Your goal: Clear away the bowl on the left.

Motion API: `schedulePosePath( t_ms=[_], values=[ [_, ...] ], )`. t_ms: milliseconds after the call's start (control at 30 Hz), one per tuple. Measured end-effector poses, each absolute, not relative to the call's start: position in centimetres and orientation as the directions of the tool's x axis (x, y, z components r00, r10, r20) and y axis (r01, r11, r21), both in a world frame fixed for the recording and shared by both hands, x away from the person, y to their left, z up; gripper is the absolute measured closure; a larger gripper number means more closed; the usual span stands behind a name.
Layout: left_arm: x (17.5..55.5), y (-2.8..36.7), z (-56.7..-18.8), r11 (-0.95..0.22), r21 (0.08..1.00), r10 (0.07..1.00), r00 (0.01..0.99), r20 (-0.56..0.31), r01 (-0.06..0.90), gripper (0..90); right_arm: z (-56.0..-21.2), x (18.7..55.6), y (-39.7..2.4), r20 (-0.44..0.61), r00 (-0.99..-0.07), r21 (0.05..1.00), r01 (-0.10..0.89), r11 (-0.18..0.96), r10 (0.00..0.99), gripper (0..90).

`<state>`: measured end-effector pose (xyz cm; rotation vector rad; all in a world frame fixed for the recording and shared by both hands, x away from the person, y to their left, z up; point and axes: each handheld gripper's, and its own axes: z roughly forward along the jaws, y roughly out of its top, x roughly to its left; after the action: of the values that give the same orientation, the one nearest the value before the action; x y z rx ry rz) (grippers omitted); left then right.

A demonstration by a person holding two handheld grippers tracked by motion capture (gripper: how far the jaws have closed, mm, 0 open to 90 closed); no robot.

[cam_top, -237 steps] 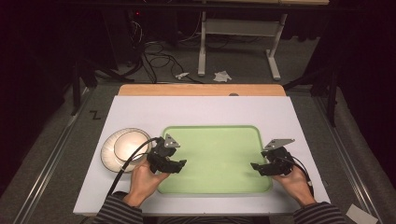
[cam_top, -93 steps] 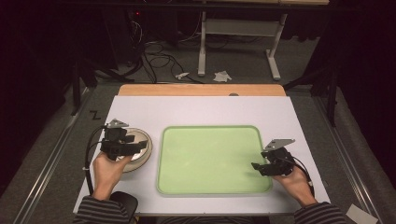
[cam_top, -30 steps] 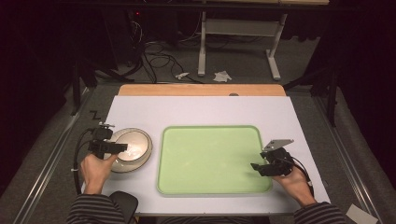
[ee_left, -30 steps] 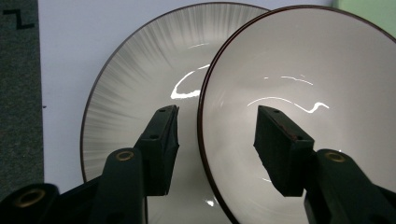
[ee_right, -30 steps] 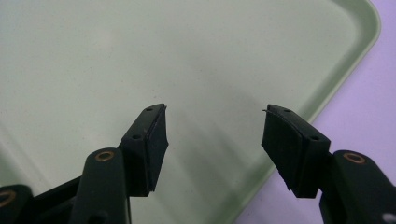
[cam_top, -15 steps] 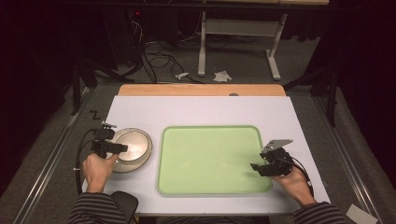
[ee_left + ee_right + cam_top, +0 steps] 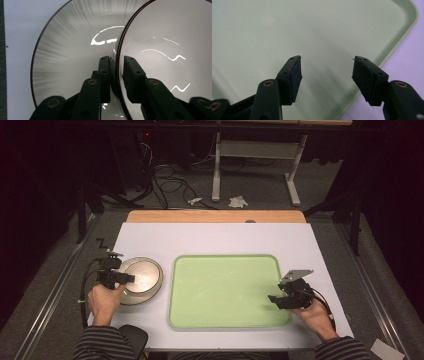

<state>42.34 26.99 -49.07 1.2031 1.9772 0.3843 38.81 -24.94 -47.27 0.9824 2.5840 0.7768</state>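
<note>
Two stacked shiny pale bowls (image 7: 141, 279) sit on the white table left of the green tray (image 7: 225, 290). My left gripper (image 7: 119, 277) reaches in from their left side. In the left gripper view its jaws are shut on the dark-edged rim of the upper bowl (image 7: 172, 47), one jaw inside and one outside, with the lower bowl (image 7: 67, 57) behind; the left gripper (image 7: 116, 66) holds that rim edge-on. My right gripper (image 7: 280, 299) hovers at the tray's right edge. It stands open (image 7: 325, 66) over the tray's bare surface (image 7: 287, 30), with nothing between its jaws.
The white tabletop (image 7: 215, 237) ends in a wooden strip (image 7: 215, 216) at the far side. Behind it on the floor lie cables (image 7: 170, 175) and desk legs (image 7: 216, 170). A dark rounded object (image 7: 132, 336) sits at the near edge by the left sleeve.
Since 7.9 s ago the left hand has swung from the tray's left edge out to the left of the bowls and closed on the rim. Over the last second little moves. The right gripper stays put.
</note>
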Motion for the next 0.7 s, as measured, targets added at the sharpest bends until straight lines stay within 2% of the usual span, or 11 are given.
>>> schedulePosePath(
  t_ms=[300, 700],
  values=[
    [42.45, 27.57, -48.78, 0.550, 0.576, 0.821, -0.266, -0.506, 0.605, 81.9, -47.31, 38.83, -24.89, -0.058, -0.733, 0.570, 0.533, 0.625, 0.677, 41.8],
    [42.37, 27.73, -48.43, 0.559, 0.567, 0.809, -0.249, -0.532, 0.605, 82.5, -47.25, 38.81, -24.91, -0.059, -0.733, 0.571, 0.532, 0.625, 0.677, 41.8]
  ],
)
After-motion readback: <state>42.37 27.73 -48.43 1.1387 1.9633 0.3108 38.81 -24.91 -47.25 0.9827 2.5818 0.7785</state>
